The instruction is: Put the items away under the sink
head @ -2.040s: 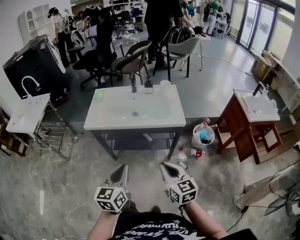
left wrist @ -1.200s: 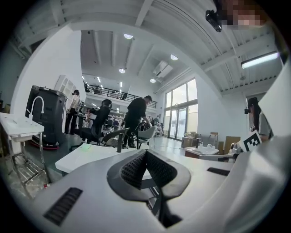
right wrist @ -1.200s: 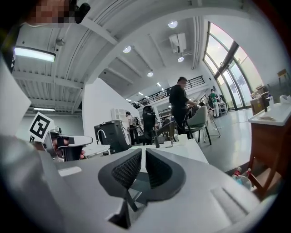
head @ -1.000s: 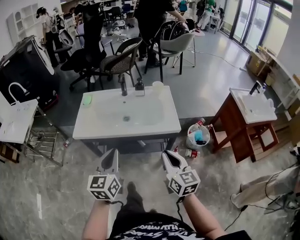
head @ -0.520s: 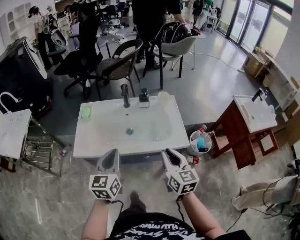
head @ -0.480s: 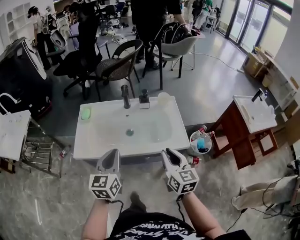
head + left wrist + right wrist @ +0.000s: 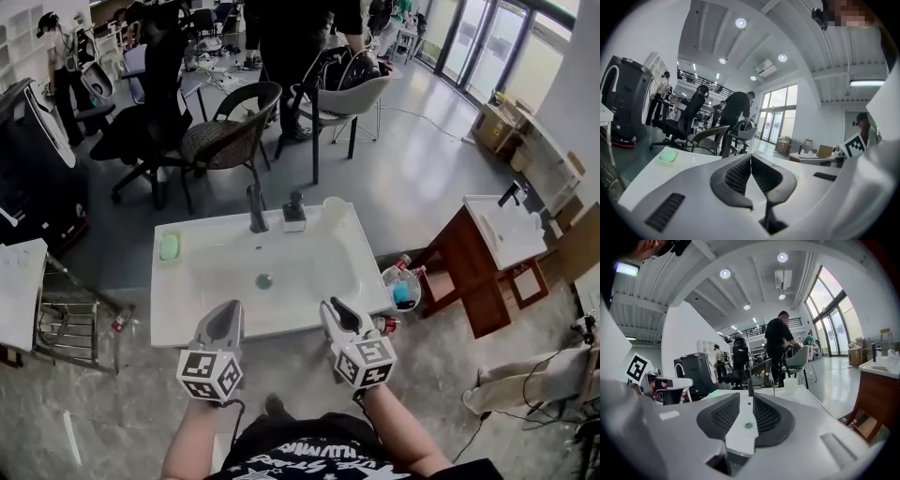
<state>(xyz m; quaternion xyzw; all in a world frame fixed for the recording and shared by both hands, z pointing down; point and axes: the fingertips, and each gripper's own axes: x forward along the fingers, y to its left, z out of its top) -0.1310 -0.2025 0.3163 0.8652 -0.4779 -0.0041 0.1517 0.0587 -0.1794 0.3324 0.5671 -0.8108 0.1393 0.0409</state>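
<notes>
Right now both tongs sit at the near edge of the white sink counter (image 7: 178, 319). Left tongs (image 7: 228, 309) are pressed together and empty. Right tongs (image 7: 330, 307) are slightly spread, have just been opening, nothing between. Along the counter's far edge: green soap (image 7: 170, 247), faucet (image 7: 255, 208), soap dispenser (image 7: 294, 213), cup (image 7: 335, 212). On the floor to the right, a bucket (image 7: 415, 281) holds bottles, with a loose bottle (image 7: 384, 323) beside it. Labels are too small to read.

Sink (image 7: 178, 319) dead centre. Along its back edge, left to right: faucet (image 7: 255, 208), dispenser (image 7: 294, 214), cup (image 7: 335, 212). Soap bar (image 7: 170, 247) on back-left corner. On floor just right: bucket (image 7: 386, 281), bottle (image 7: 384, 324) beside it. Further right: second sink cabinet (image 7: 478, 281). Behind: chairs (image 7: 220, 141). Left: wire rack (image 7: 75, 323).
</notes>
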